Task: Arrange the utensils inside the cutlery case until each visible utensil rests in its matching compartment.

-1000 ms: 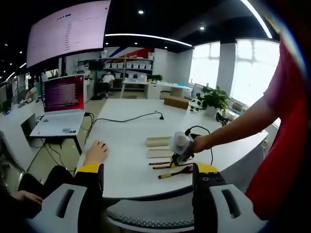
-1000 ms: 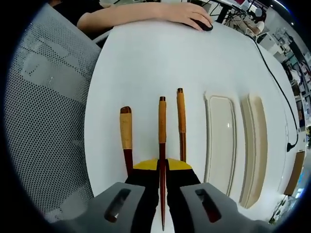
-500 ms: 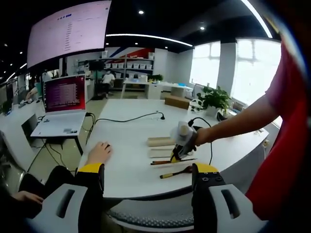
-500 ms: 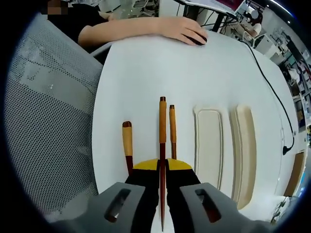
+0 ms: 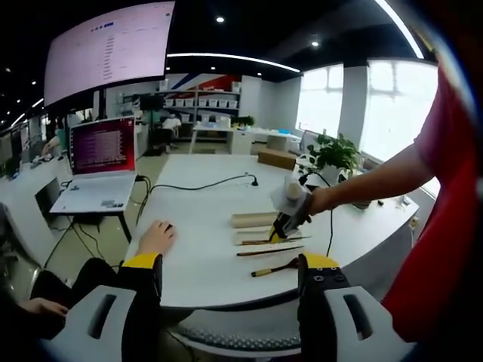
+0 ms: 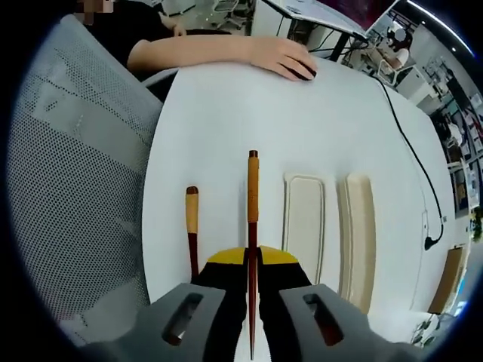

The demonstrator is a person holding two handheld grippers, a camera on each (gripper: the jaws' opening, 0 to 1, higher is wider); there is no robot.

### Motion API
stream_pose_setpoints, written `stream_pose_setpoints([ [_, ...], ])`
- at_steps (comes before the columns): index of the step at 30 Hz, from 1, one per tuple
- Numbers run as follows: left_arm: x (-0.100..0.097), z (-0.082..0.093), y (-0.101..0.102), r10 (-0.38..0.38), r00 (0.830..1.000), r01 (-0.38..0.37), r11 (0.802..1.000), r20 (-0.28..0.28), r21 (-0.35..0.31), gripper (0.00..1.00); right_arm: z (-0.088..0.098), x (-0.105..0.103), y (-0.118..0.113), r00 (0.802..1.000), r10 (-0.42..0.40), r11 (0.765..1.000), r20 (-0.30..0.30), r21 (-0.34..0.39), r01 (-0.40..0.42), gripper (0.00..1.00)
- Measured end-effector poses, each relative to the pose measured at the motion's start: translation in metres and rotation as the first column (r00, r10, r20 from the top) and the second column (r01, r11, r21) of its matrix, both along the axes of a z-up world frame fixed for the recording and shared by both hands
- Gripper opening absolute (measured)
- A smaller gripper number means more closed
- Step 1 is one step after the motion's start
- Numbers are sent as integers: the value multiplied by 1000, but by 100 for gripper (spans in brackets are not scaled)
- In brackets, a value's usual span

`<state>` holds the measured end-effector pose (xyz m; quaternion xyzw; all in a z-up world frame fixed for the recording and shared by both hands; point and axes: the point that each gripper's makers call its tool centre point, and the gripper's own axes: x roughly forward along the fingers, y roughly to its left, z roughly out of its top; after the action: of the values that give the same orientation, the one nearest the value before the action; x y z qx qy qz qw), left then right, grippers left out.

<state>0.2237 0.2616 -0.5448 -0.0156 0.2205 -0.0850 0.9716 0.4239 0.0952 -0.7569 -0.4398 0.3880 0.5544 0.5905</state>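
My right gripper [image 6: 253, 264] is shut on a thin wooden-handled utensil [image 6: 253, 197] and holds it above the white table, just left of the cream cutlery case. The case shows as an inner tray [image 6: 304, 226] and an outer tray [image 6: 358, 235]. A second utensil with a pale handle [image 6: 192, 226] lies on the table to the left. In the left gripper view, the right gripper [image 5: 290, 204] hovers over the case [image 5: 253, 220]; two utensils lie in front of it, a thin one [image 5: 269, 251] and a yellow-handled one [image 5: 275, 267]. My left gripper [image 5: 230, 262] is open and empty, well back from the table.
Another person's hand [image 6: 283, 56] rests on a mouse at the table's far side. A grey mesh chair [image 6: 75, 151] stands at the table edge. A black cable [image 5: 198, 185], an open laptop [image 5: 98, 162], a box [image 5: 275, 158] and a plant [image 5: 332, 151] stand further off.
My right gripper has risen with the thin utensil and shifted toward the case. The other two utensils stayed on the table. The left gripper has stayed still.
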Motion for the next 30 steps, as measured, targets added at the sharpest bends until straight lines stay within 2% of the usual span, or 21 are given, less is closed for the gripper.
stream_pose_setpoints([
  [3,1,1,-2,-11,1000,11,1000,-1,5,75,9,7,-2,1000,4,1000,2,1,-4,1],
  [6,2,2,-3,-19,1000,19,1000,0,13,75,19,8,2,998,-31,999,-57,31,33,1],
  [9,3,5,-2,-12,1000,12,1000,8,15,75,28,17,2,996,-43,998,-83,48,47,1],
  [22,4,6,-2,-24,1000,24,999,4,31,75,64,69,-10,997,-59,997,-52,46,62,1],
  [23,4,7,-3,-24,1000,24,999,5,31,75,66,68,-9,997,-61,997,-50,48,64,1],
  [25,5,7,-3,-27,1000,27,999,4,31,75,72,72,-9,996,-64,996,-58,57,67,1],
  [26,6,6,-4,-28,1000,27,999,4,32,75,76,69,-2,991,-76,991,-110,101,87,1],
  [27,6,6,-5,-28,1000,28,999,3,31,75,80,68,2,989,-74,988,-130,129,91,1],
  [30,7,4,-6,-28,1000,28,999,-2,30,75,87,77,2,990,-74,988,-120,128,89,1],
])
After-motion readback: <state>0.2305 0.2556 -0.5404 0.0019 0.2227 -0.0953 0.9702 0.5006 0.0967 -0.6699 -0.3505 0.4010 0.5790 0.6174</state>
